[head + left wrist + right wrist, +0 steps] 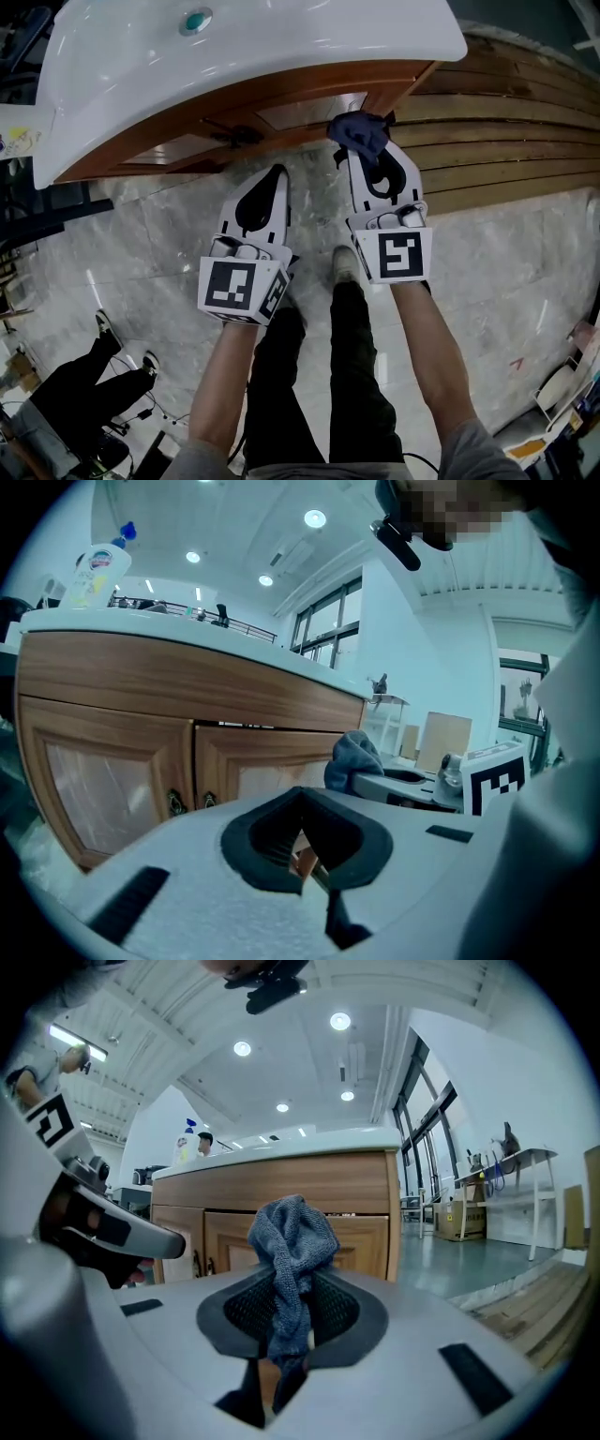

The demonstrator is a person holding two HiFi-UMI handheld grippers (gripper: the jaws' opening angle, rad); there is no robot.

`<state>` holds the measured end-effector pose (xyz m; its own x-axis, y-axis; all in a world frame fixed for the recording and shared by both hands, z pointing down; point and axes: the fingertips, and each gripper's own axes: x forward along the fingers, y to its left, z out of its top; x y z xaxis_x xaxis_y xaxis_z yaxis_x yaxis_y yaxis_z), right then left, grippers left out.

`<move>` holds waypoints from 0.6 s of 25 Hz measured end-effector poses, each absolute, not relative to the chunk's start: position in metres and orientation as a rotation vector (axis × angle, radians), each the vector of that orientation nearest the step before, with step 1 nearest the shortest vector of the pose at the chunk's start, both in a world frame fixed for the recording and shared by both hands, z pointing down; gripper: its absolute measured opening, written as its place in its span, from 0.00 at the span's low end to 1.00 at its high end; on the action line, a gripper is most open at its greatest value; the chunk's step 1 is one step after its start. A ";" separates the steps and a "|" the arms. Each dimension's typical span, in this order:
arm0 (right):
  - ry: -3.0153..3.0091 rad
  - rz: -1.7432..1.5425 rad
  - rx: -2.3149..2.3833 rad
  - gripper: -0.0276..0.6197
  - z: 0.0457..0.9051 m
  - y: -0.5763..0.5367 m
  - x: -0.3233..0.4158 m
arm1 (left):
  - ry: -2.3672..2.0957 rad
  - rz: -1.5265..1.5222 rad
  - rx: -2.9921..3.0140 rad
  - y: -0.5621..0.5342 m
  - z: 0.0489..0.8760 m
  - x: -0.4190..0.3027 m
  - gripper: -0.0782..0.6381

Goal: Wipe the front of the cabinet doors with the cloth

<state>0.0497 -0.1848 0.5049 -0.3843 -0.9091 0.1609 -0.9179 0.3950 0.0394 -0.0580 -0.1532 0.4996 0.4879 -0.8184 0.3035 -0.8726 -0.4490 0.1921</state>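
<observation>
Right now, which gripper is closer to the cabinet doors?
Right. The right gripper, shut on the cloth, reaches up to the doors; the left gripper, shut and empty, sits a little further back.

No text, brand or number being shown legibly anywhere, the label on the white bottle being rendered too small and blurred to be read.

I see a grey marble floor under everything, meeting wooden decking on the right. The cabinet stands on the marble, close to the decking's edge, and a shoe is planted in front of it. The cabinet carries a white counter with a drain. In the left gripper view a bottle stands on the counter's left part.
</observation>
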 end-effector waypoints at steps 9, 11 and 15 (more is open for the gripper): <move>-2.517 0.077 1.583 0.16 0.504 -0.138 0.003 | -1.445 0.243 2.404 -0.123 0.500 -0.094 0.12; -2.518 0.074 1.557 0.16 0.507 -0.133 -0.007 | -1.446 0.239 2.405 -0.120 0.500 -0.099 0.12; -2.517 0.087 1.486 0.16 0.523 -0.134 -0.030 | -1.444 0.243 2.418 -0.115 0.501 -0.104 0.12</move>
<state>-0.0300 -0.1340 0.5227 -0.4658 -0.8582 0.2156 -0.8711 0.4876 0.0589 -0.1036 -0.1153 0.5005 0.4763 -0.8259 0.3018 -0.8792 -0.4417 0.1790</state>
